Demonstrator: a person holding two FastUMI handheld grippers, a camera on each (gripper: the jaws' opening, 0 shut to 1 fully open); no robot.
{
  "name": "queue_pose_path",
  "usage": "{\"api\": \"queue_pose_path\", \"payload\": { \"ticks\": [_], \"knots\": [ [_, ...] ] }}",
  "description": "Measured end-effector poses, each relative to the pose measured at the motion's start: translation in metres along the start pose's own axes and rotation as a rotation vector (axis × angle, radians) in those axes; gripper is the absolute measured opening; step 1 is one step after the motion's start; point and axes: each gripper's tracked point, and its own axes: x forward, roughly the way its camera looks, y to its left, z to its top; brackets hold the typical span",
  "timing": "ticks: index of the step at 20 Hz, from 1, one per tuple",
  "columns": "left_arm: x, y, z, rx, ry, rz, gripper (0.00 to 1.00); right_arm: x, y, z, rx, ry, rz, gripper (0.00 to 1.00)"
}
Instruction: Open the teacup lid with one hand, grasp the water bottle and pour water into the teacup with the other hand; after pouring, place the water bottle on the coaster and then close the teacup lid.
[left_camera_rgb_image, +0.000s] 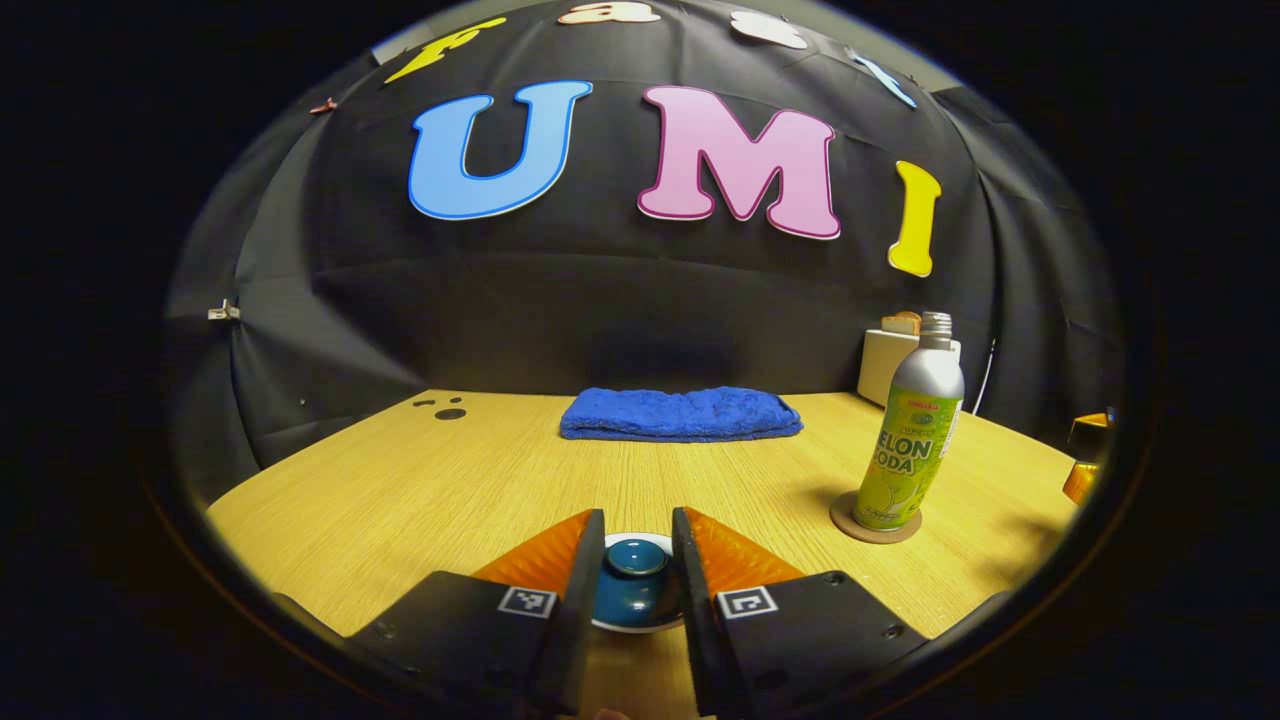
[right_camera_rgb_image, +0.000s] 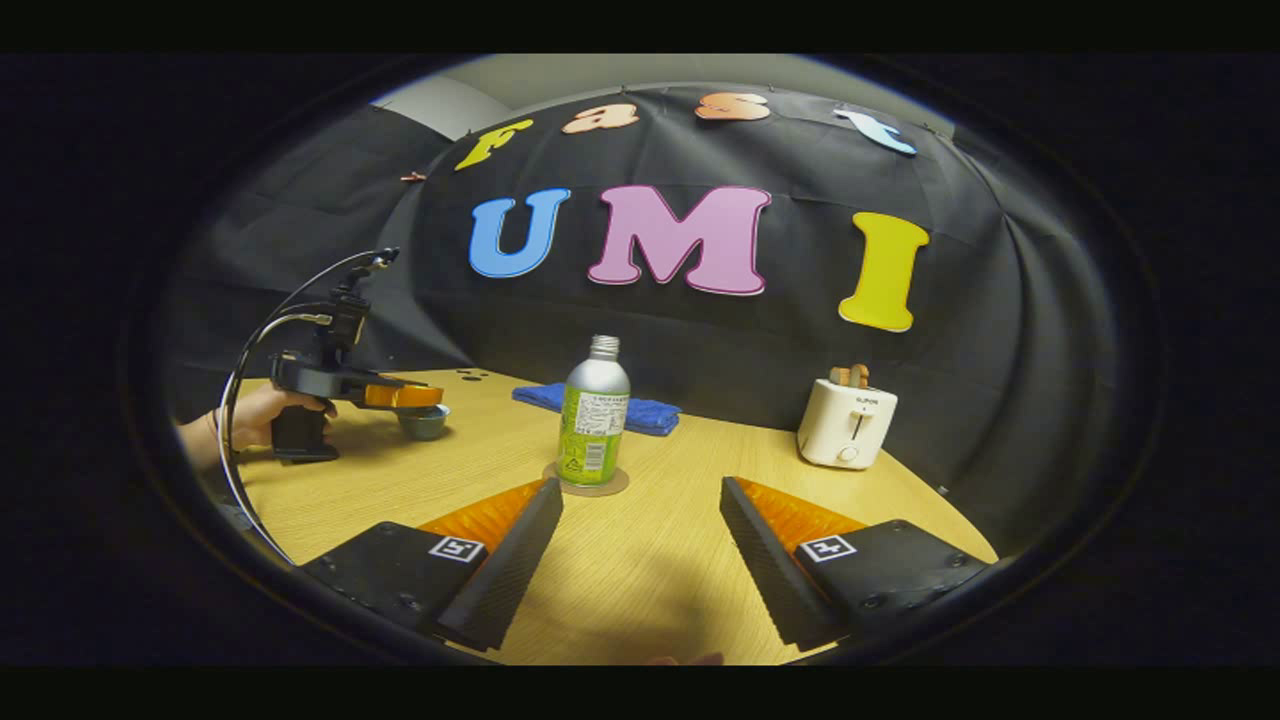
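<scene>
The wooden worktop (left_camera_rgb_image: 420, 480) runs back to the black cloth wall of the booth. Far along it, against the wall, lies a folded blue towel (left_camera_rgb_image: 681, 414), and at the far right stands a white toaster (right_camera_rgb_image: 846, 425) with slices showing in its slots.

The water bottle (left_camera_rgb_image: 912, 436), silver-shouldered with a green label and its cap on, stands upright on the round brown coaster (left_camera_rgb_image: 874, 518) at the right of the left gripper view. In the right gripper view the same bottle (right_camera_rgb_image: 593, 417) stands on the coaster (right_camera_rgb_image: 586, 483) just beyond the fingers, a little left of centre.

The right tool (right_camera_rgb_image: 640, 550) hovers over bare worktop with its fingers spread wide and nothing between them, well short of the bottle.

The left tool (left_camera_rgb_image: 638, 585) has its two fingers set close on either side of the dark teal teacup lid (left_camera_rgb_image: 636, 570), which sits on the teacup with a pale rim showing round it. Whether the fingers actually press the lid cannot be told. From the right gripper view the left tool (right_camera_rgb_image: 405, 396) is seen at the far left, held by a person's hand (right_camera_rgb_image: 262, 414), its fingers level over the small teacup (right_camera_rgb_image: 424, 422) on the worktop, cables looping up behind it.
</scene>
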Motion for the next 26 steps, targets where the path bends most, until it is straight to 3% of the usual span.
{"api": "queue_pose_path", "payload": {
  "ticks": [4, 7, 9, 13, 19, 26],
  "knots": [
    [-0.031, -0.011, 0.014, -0.049, -0.057, -0.033, 0.59, 0.0, 0.008, 0.005, 0.022, -0.008, 0.005, 0.98],
    [-0.063, -0.02, 0.019, -0.071, -0.105, -0.045, 0.76, -0.001, 0.009, 0.01, 0.05, -0.02, -0.021, 0.98],
    [-0.083, -0.026, 0.019, -0.061, -0.13, -0.049, 0.8, -0.005, 0.013, 0.015, 0.069, -0.032, -0.035, 0.98],
    [-0.112, -0.031, 0.016, -0.032, -0.165, -0.042, 0.84, -0.015, 0.019, 0.018, 0.043, -0.035, -0.054, 0.98],
    [-0.12, -0.02, 0.005, -0.071, -0.152, -0.03, 0.91, -0.028, 0.034, 0.026, 0.047, -0.059, -0.04, 0.98],
    [-0.126, -0.021, 0.013, -0.062, -0.179, -0.026, 0.9, -0.026, 0.039, 0.025, 0.061, -0.065, -0.03, 0.98]
  ]
}}
